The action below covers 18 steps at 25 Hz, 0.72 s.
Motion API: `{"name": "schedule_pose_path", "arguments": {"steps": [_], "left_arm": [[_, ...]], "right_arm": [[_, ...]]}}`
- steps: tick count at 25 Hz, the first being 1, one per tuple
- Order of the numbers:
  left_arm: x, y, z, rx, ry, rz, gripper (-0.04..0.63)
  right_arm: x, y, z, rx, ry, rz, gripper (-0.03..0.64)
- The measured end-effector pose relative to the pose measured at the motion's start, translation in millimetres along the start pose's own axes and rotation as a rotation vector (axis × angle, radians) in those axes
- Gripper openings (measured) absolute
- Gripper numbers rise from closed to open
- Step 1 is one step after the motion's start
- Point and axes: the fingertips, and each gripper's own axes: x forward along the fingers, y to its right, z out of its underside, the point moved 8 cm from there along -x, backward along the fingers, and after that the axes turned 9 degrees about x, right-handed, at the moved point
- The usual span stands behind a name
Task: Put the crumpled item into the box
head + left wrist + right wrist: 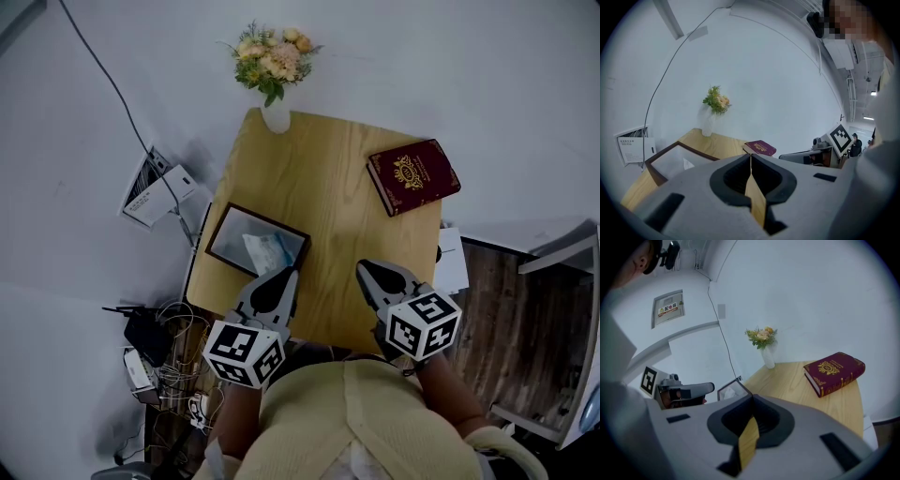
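Wooden surface (323, 192): the box (223, 231) holding the crumpled item (268, 251) sits just ahead of the closed, empty left gripper (291, 273); the right gripper (363, 269) is likewise closed.

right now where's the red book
In the head view the red book lies flat at the table's far right corner, right of the box and ahead of the right gripper.

"配电箱" on the wall panel label (670, 309)
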Motion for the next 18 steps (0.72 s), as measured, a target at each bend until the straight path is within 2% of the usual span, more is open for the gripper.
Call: {"name": "schedule_pose_path", "arguments": {"steps": [18], "left_arm": [[-6,29,12,-0.013,-0.039,0.0,0.025]], "right_arm": [[-35,11,13,0.001,0.0,0.034,0.029]]}}
